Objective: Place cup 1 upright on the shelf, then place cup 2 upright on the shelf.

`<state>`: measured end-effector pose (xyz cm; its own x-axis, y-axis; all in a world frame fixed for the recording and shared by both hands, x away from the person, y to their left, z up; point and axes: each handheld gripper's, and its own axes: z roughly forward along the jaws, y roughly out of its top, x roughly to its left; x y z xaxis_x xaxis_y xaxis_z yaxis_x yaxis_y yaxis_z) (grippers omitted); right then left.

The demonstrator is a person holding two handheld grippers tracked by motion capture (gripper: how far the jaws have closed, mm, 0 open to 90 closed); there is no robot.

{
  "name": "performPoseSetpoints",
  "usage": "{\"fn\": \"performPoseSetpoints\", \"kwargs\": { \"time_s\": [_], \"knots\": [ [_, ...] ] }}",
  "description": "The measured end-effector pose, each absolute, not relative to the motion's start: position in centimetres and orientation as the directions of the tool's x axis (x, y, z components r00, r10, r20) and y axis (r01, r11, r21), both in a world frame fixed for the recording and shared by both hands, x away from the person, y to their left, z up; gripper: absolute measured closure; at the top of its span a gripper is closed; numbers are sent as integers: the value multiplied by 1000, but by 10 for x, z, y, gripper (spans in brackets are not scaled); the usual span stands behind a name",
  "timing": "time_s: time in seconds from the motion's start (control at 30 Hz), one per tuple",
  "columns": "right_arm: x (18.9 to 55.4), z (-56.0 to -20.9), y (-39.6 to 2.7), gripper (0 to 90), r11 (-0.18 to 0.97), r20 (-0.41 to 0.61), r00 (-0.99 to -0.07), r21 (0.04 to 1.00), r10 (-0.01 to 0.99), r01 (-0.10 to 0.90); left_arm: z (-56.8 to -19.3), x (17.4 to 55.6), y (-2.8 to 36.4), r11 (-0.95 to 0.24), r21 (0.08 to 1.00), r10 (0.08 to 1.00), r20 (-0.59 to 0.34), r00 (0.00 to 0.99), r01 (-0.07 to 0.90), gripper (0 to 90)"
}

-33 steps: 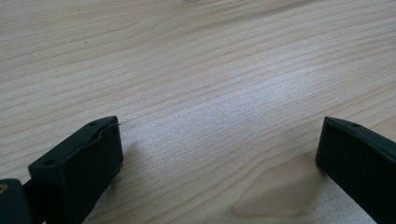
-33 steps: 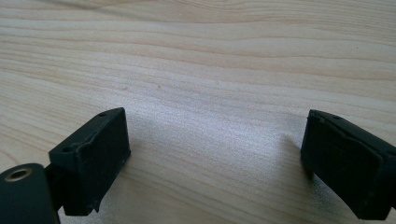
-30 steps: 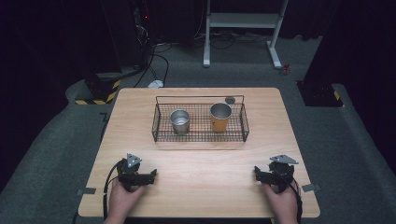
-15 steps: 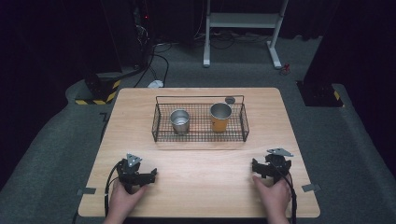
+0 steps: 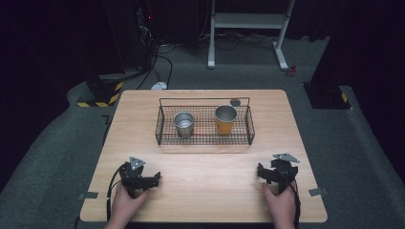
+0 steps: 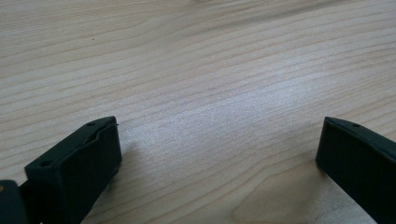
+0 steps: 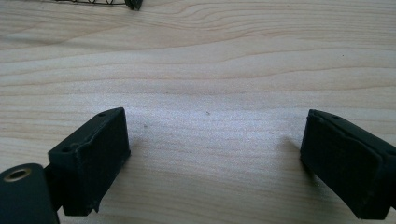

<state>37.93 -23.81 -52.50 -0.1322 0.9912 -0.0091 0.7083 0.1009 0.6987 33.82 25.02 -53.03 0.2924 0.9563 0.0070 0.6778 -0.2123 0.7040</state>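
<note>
We see only the right gripper [image 5: 265, 172] in a new place. It now sits a little farther in from the table's [image 5: 205, 191] right edge and slightly farther forward than a second ago, so it lies closer to the left gripper [image 5: 152, 180] and a touch nearer the wire basket [image 5: 205, 139]. The right hand [image 5: 281, 202] behind it has come inward with it. Its jaws stand wide apart over bare wood.
</note>
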Motion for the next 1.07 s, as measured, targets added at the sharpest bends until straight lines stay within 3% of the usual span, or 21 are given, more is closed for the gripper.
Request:
{"fn": "performPoseSetpoints", "kwargs": {
  "time_s": [1.07],
  "knots": [
    [379,-525,-238,74,105,-12,-135,699,991,708,-531,335,248,-184,707,966,4,257,683,2]
  ]
}}
